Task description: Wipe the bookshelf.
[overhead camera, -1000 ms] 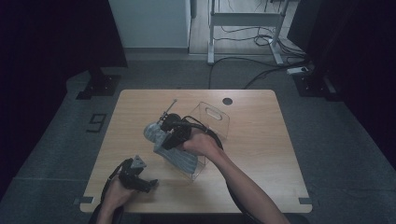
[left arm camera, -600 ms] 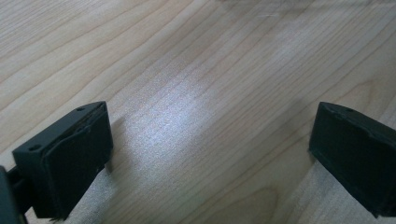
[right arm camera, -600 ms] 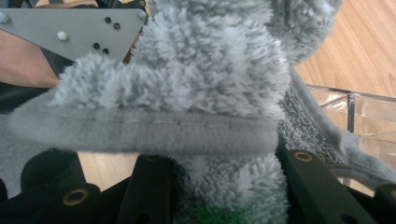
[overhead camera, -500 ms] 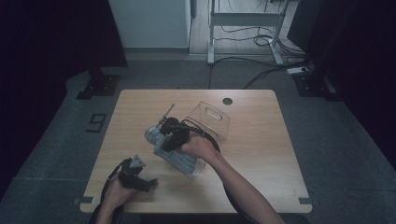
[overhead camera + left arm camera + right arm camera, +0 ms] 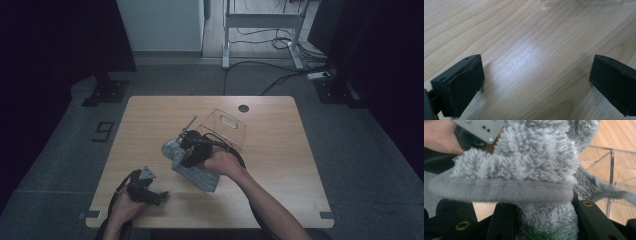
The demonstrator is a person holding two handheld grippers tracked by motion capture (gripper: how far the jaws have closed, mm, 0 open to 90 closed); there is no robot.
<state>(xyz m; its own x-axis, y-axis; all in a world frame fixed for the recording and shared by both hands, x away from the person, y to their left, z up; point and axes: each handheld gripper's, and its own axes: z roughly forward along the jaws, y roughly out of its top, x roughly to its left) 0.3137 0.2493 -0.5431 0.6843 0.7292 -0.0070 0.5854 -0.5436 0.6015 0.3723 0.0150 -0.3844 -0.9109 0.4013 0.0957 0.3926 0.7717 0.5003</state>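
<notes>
Gripping fluffy grey fleece slipper, right claw

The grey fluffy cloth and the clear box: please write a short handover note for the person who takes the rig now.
Right gripper: fingers shut on the grey fluffy cloth, over the middle of the table; in the right gripper view the pile bulges between the fingers.
Left gripper: open, nothing between its fingers, low over bare wood at the table's near left edge.
Clear box: beside the cloth, on the far side, nothing visible in it.
Done: cloth gripped.
Left: probably put the cloth in the box; the left gripper could steady it.
</notes>
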